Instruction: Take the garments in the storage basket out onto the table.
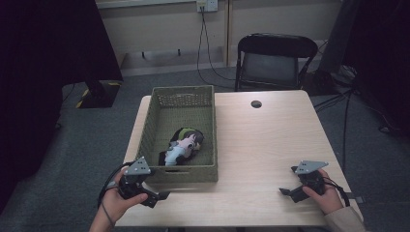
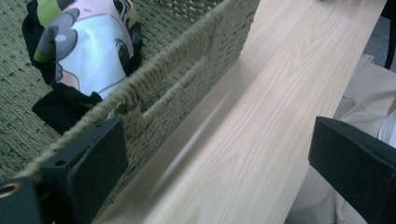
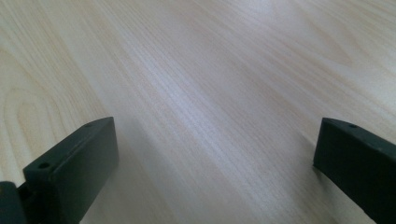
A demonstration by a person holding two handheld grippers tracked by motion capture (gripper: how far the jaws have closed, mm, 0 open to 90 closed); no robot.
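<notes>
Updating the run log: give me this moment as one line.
left gripper: open, by basket front wall | right gripper: open, over table | cloth bundle: in basket

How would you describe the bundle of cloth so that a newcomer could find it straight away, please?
Start at the wooden table and find the green woven basket on its left half. The cloth bundle lies inside, towards the near end. It is black with pink, white and green print, the basket's sole content.
</notes>
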